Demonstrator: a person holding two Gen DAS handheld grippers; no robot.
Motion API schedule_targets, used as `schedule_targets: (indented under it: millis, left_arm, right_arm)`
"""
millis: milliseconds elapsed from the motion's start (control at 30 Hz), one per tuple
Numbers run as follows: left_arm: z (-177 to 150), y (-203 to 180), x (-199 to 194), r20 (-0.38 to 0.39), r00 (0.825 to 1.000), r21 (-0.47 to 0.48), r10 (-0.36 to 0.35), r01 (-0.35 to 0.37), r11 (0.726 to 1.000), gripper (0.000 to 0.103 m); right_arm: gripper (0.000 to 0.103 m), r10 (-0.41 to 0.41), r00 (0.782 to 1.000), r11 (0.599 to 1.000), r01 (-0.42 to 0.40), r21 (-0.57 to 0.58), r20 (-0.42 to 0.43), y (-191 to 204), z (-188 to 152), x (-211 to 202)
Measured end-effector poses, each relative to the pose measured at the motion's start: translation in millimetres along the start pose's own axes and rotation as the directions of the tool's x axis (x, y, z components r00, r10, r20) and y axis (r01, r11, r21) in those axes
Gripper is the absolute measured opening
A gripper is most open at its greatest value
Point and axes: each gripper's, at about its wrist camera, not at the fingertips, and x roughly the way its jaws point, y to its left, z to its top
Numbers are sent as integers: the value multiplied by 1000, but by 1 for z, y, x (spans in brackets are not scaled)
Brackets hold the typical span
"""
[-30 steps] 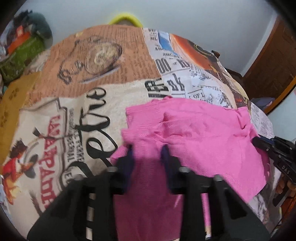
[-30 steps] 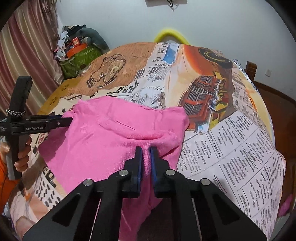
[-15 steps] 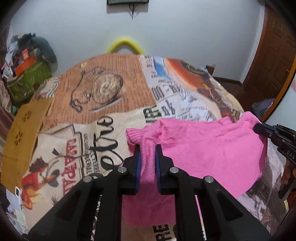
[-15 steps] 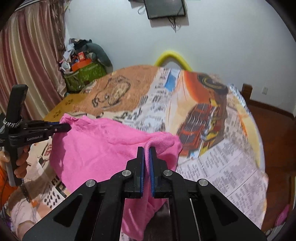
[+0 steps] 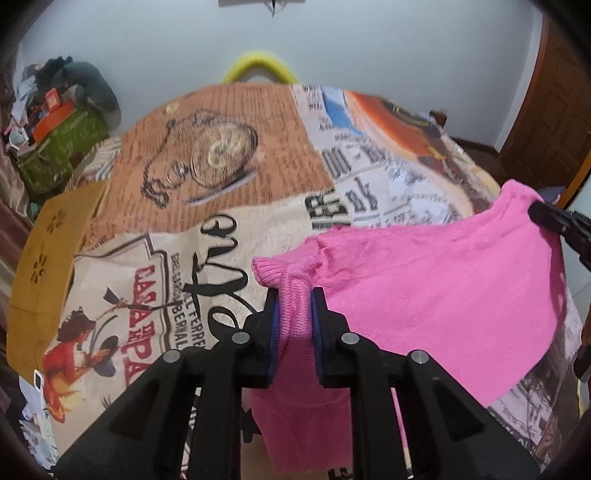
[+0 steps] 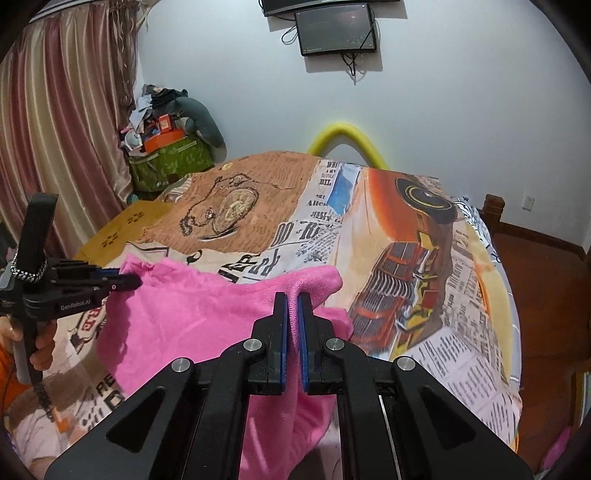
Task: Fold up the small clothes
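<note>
Gripping one ribbed corner of a bright pink knitted garment (image 5: 424, 295), the left gripper (image 5: 293, 299) has its two black fingers with blue pads closed on a bunched roll of the fabric, which fills the narrow gap between them. The right gripper (image 6: 293, 299) is likewise clamped on the opposite corner of the same garment (image 6: 192, 306), its pads pressed nearly together with only a thin fold of pink cloth between them. The garment hangs stretched between the two grippers, raised above a bed cover printed with newspaper text, a pocket watch and a red vintage car (image 6: 461, 314); its upper edge sags slightly between the held corners and its lower part drapes down towards the cover and under the gripper bodies. In the left wrist view the right gripper's black tip (image 5: 554, 219) shows at the right edge, biting the far pink corner. In the right wrist view the left gripper (image 6: 125, 282) shows at the left edge, carried by a hand (image 6: 37, 347) wrapped round its upright handle. The printed cover (image 5: 155, 258) lies flat across the bed. A curved yellow foam tube (image 6: 347, 142) rises behind the far edge of the bed against a white wall. A green patterned bag heaped with assorted items (image 6: 170, 158) stands beside striped curtains (image 6: 62, 122). A dark wall-mounted screen (image 6: 336, 29) hangs above.
</note>
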Motion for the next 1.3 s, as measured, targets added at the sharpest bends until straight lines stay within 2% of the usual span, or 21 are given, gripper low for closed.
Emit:
schedule_targets:
  millis: [133, 233, 267, 333, 433, 600, 700, 833, 967, 1067, 1167, 1267, 1300]
  left_arm:
    - [-8, 2, 16, -42, 999, 9, 14, -14, 1000, 18]
    - [-12, 6, 15, -34, 999, 4, 26, -26, 1000, 18]
    - [-12, 8, 12, -23, 999, 0, 33, -33, 999, 17]
    - [-11, 9, 5, 2, 999, 0, 54, -54, 999, 7]
    - [-5, 7, -12, 52, 997, 2, 53, -53, 999, 6]
    - [5, -6, -39, 162, 983, 46, 89, -97, 994, 5]
    - [13, -7, -40, 177, 980, 43, 96, -105, 994, 5]
    - [18, 5, -16, 136, 985, -4, 111, -111, 994, 5]
    - [8, 16, 23, 33, 994, -28, 106, -106, 994, 5]
    - [-2, 17, 45, -45, 994, -35, 97, -98, 995, 6]
    - [-6, 14, 45, -34, 991, -11, 129, -130, 991, 10]
    - [-3, 16, 35, -51, 991, -22, 127, -128, 992, 26]
    - [-2, 18, 29, -46, 993, -35, 110, -112, 993, 35]
  right_arm:
    - [4, -10, 999, 1000, 10, -1, -38, -5, -4, 19]
    - [4, -9, 998, 1000, 10, 10, -63, -10, -10, 27]
    - [4, -8, 998, 1000, 9, 16, -68, -11, -11, 29]
    - [4, -8, 997, 1000, 9, 23, -78, -14, -15, 30]
    - [4, -2, 997, 1000, 4, 28, -73, -15, -14, 27]
    - [4, 8, 1000, 1000, -8, 20, -23, -12, -1, 12]
    - [4, 10, 1000, 1000, -10, 18, 3, -10, 8, 9]
    - [4, -10, 1000, 1000, 10, 22, -17, -13, 10, 21]
    - [4, -31, 996, 999, 35, 36, -86, -21, -1, 43]
    - [5, -30, 989, 998, 38, 53, -145, -27, -14, 57]
    - [5, -26, 985, 998, 35, 51, -171, -27, -21, 61]
    - [6, -28, 985, 998, 38, 52, -167, -27, -18, 52]
    - [7, -30, 987, 998, 40, 56, -159, -27, -16, 47]
